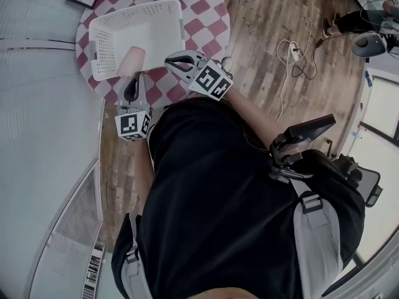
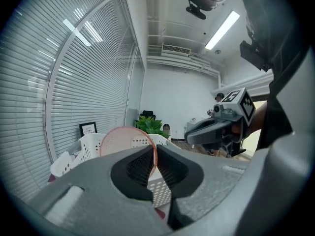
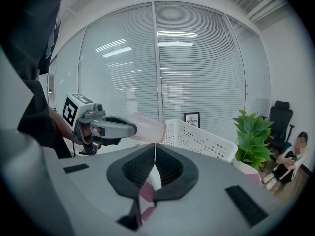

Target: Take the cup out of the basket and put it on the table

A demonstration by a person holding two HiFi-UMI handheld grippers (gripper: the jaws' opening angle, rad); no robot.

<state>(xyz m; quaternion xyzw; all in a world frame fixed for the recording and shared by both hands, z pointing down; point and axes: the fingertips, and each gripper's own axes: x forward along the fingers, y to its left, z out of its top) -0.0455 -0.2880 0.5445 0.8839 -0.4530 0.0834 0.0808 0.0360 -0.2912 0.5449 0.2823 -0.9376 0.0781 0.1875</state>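
**While the left gripper pinches its wall, the pink translucent plastic cup hangs at the near rim of the white perforated plastic basket**

Since the left gripper's jaws are clenched on the cup, the thin wall runs edge-on between the pads, at what looks like the mouth end. The cup lies roughly level in the air and points away from the jaws. It sits over the basket's six o'clock edge in the head view, not yet on the cloth.

Just beside the cup, at its three o'clock, the right gripper hangs with its jaws pressed together on nothing.

Beyond both, the basket sits on the round worktop, which is covered with a red-and-white chequered cloth. Bare cloth shows at the basket's four o'clock. A green leafy plant stands at the worktop's far edge, near twelve o'clock.

The cup looks light and thin-walled, likely to flex if squeezed hard, and smooth enough to pivot in a one-wall pinch. The rim hold should serve for a short carry. The cup will need turning base-down before release, and a light thing like this may tip if let go while tilted.
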